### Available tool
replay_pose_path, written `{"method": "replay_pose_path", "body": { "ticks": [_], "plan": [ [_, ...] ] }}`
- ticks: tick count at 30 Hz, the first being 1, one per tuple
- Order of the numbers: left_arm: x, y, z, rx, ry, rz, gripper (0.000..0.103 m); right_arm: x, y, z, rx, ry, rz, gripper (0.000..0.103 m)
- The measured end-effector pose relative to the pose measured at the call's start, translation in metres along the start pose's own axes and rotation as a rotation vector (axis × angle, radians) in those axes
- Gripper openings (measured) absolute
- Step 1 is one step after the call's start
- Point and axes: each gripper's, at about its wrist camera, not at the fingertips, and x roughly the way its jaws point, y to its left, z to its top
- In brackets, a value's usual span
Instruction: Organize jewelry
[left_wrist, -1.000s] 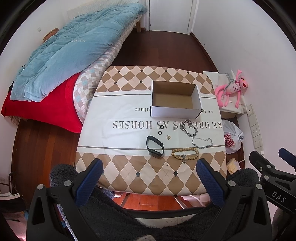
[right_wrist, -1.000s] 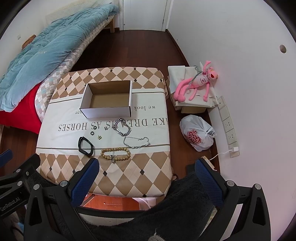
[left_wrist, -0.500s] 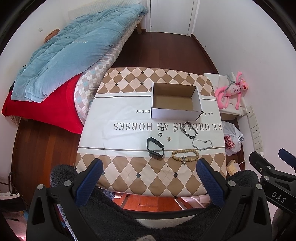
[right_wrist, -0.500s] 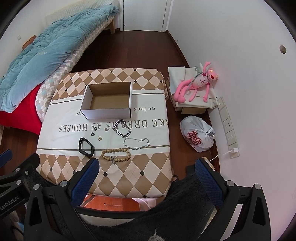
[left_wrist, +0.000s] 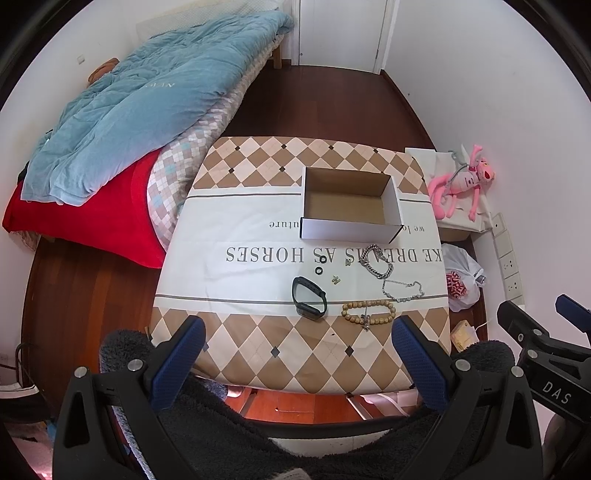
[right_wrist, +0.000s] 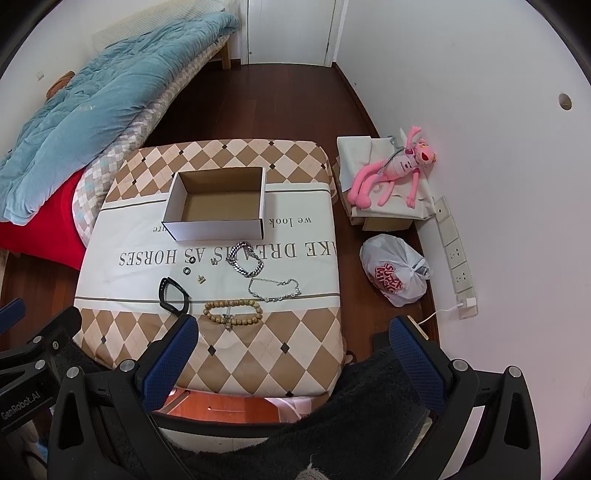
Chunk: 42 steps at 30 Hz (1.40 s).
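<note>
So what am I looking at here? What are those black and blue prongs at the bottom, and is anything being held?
No robot here: a person holds a hand-held gripper in each hand, each with a fisheye camera looking along its two blue-padded fingers. One picture is from the left hand-held gripper, the other from the right hand-held gripper. Both are open and hold nothing, raised over a small table. On its cloth lie an empty cardboard box, a black band, a wooden bead bracelet, a thick silver chain, a thin silver chain and a few tiny pieces too small to identify.
</note>
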Motion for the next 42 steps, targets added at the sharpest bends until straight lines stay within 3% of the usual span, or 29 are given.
{"method": "replay_pose_path", "body": {
  "ticks": [37, 42],
  "plan": [
    [-0.004, -0.008, -0.002, 0.011, -0.012, -0.010, 0.103, -0.013, -0.005, 0.013, 0.000, -0.024, 0.004, 0.103],
    [0.005, -0.006, 0.004, 0.025, -0.045, 0.031, 0.103, -0.009, -0.014, 0.009, 0.038, -0.039, 0.043, 0.103]
  ]
}}
